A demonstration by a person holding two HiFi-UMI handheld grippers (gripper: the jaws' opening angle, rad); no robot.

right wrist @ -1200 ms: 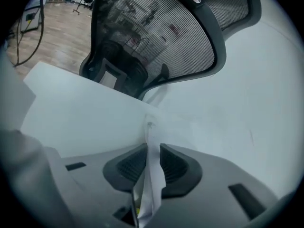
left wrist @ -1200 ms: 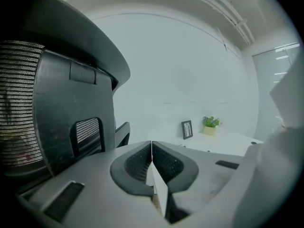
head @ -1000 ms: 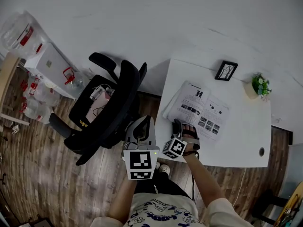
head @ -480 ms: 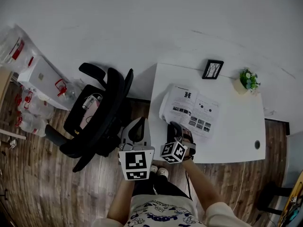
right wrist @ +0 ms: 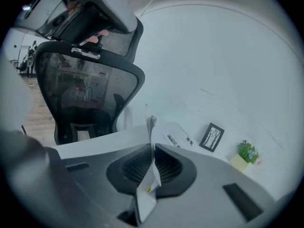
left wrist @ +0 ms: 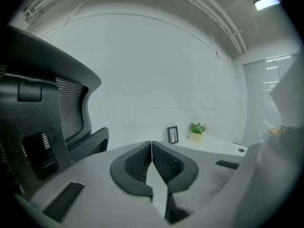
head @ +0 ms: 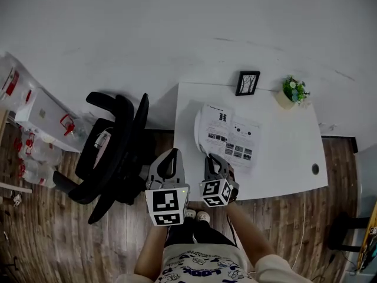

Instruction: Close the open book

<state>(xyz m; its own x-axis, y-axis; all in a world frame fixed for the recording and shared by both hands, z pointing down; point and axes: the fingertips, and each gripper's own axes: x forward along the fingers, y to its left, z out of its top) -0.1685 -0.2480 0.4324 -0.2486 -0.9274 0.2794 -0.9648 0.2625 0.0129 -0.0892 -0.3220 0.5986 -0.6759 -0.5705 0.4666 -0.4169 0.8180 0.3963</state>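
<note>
The open book [head: 231, 137] lies on the white desk [head: 283, 158], its printed pages facing up. My right gripper [head: 214, 163] is at the book's near left edge, shut on a few of its leaves. In the right gripper view those leaves [right wrist: 151, 125] stand on edge, pinched between the pads of the right gripper [right wrist: 153, 148], and the printed page [right wrist: 178, 135] lies flat beyond them. In the head view the book's left side [head: 199, 128] curls up off the desk. My left gripper [head: 166, 164] hangs beside the desk over the floor; seen in its own view, the left gripper [left wrist: 151, 144] is shut on nothing.
A black office chair [head: 115, 149] stands just left of the desk, close to my left gripper. A small framed picture [head: 247, 82] and a potted plant [head: 293, 90] sit at the desk's far edge. A cable hole [head: 315, 169] is near the right edge. Boxes and bottles [head: 38, 117] crowd the far left.
My right gripper has rolled and risen with the book's left leaves, which lay flat before and now curl up. The left gripper drifted slightly, and the whole head view shifted.
</note>
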